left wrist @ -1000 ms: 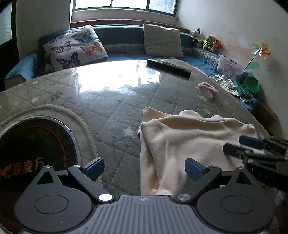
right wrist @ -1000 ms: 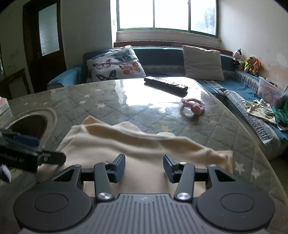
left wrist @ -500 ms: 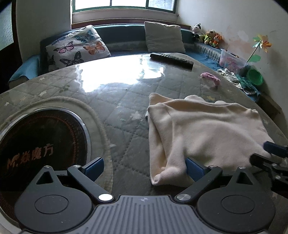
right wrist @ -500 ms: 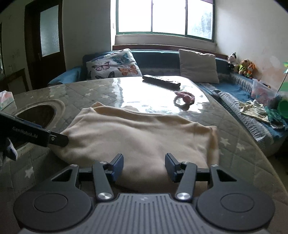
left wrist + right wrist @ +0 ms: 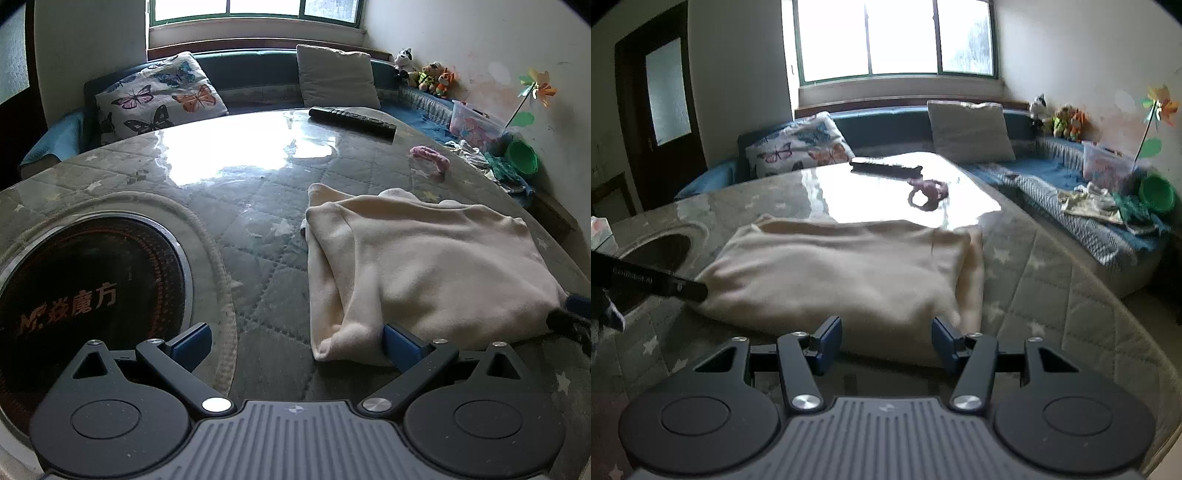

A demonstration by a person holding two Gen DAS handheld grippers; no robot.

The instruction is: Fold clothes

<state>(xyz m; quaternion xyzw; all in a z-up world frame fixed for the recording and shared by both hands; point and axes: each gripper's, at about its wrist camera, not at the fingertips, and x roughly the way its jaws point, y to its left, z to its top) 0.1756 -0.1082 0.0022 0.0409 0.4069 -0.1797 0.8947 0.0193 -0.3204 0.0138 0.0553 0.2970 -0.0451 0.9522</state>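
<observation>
A cream garment (image 5: 421, 266) lies folded over on the quilted round table (image 5: 258, 206); it also shows in the right wrist view (image 5: 849, 273). My left gripper (image 5: 295, 343) is open at the garment's near left corner, its right finger (image 5: 400, 341) touching the cloth edge. It shows as a dark bar in the right wrist view (image 5: 650, 282), at the cloth's left edge. My right gripper (image 5: 884, 341) is open, empty, just short of the garment's near edge. Its tip shows in the left wrist view (image 5: 572, 314) at the cloth's right corner.
A round black cooktop (image 5: 85, 291) is set in the table at the left. A black remote (image 5: 352, 118) and a pink toy (image 5: 430, 157) lie at the far side. A sofa with cushions (image 5: 159, 96) curves behind; clutter and a green bowl (image 5: 521, 157) sit at right.
Both grippers have drawn back toward the near table edge. The garment now lies flat and folded, released, with both grippers open at its near corners.
</observation>
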